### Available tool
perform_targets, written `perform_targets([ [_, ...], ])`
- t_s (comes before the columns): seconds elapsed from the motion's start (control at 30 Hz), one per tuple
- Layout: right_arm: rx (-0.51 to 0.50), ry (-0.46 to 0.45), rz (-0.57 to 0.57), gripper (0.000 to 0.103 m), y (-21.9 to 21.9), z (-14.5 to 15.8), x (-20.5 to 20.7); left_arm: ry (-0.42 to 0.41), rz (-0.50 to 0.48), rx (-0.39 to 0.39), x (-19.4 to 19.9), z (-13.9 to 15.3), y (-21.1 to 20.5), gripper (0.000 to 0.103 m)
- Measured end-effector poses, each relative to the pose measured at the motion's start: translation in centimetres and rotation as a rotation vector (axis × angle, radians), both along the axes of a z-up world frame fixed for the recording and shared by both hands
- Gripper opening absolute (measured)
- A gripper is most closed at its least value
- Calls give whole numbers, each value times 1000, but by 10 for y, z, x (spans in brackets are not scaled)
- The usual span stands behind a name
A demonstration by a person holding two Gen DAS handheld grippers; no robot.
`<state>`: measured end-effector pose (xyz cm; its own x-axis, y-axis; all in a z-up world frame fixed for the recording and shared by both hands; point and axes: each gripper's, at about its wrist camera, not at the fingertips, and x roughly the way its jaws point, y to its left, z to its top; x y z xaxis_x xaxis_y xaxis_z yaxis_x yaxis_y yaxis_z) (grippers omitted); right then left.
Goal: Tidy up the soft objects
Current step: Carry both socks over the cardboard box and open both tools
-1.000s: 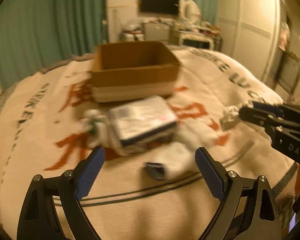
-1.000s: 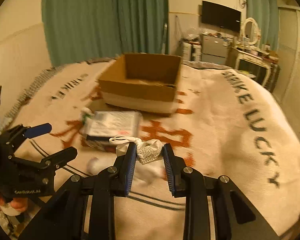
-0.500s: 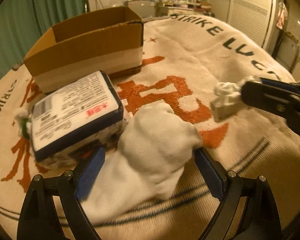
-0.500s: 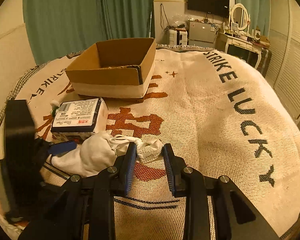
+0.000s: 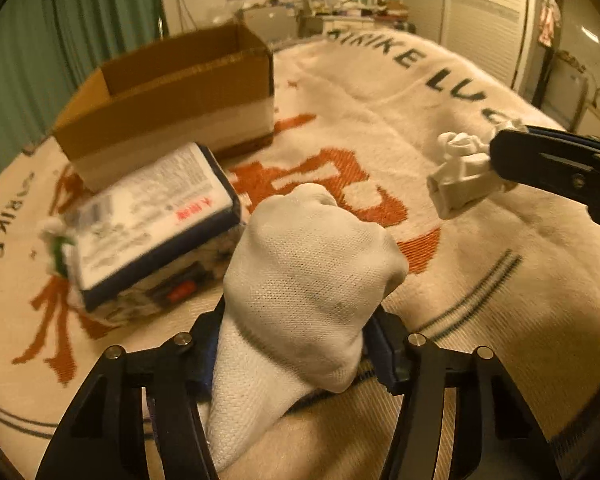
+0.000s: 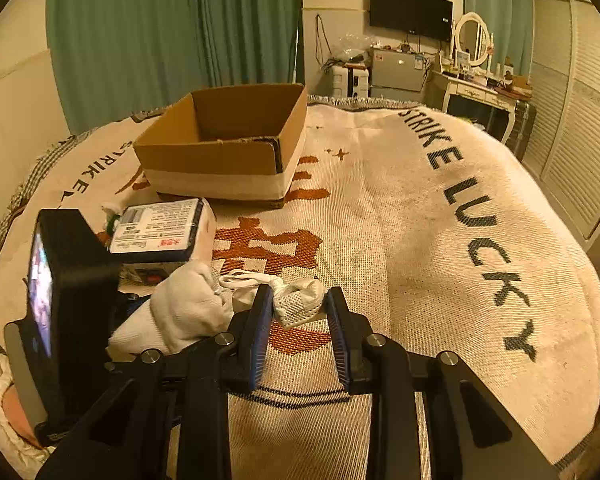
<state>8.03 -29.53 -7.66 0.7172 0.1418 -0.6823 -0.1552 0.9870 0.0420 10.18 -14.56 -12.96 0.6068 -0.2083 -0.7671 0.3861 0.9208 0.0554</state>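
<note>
My left gripper (image 5: 296,344) is shut on a white sock (image 5: 304,276), which bulges up between its blue pads just above the blanket. The sock also shows in the right wrist view (image 6: 180,312), beside the left gripper's body. My right gripper (image 6: 300,320) is shut on a small white mesh pouch (image 6: 298,304) with a knotted cord. From the left wrist view the pouch (image 5: 460,172) hangs at the right gripper's tips. An open cardboard box (image 6: 228,144) stands further back on the bed.
A wrapped tissue pack (image 5: 148,220) lies between the sock and the box, with a small white and green item (image 5: 56,248) at its left end. A cream blanket with orange and dark lettering (image 6: 420,220) covers the bed. Dresser, fridge and wardrobe stand behind.
My left gripper moved forward and down onto the sock and closed on it. My right gripper kept hold of the pouch and shifted slightly.
</note>
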Motion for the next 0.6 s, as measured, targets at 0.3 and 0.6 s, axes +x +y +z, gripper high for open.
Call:
perform_targets([
  [0.3,-3,-127,6,27,11,56,-41,-116,15,-64,-42,74,35,57],
  [0.6,19,-264,83,27,33,117,-66,-257,80,-110,-52,147,64,57],
])
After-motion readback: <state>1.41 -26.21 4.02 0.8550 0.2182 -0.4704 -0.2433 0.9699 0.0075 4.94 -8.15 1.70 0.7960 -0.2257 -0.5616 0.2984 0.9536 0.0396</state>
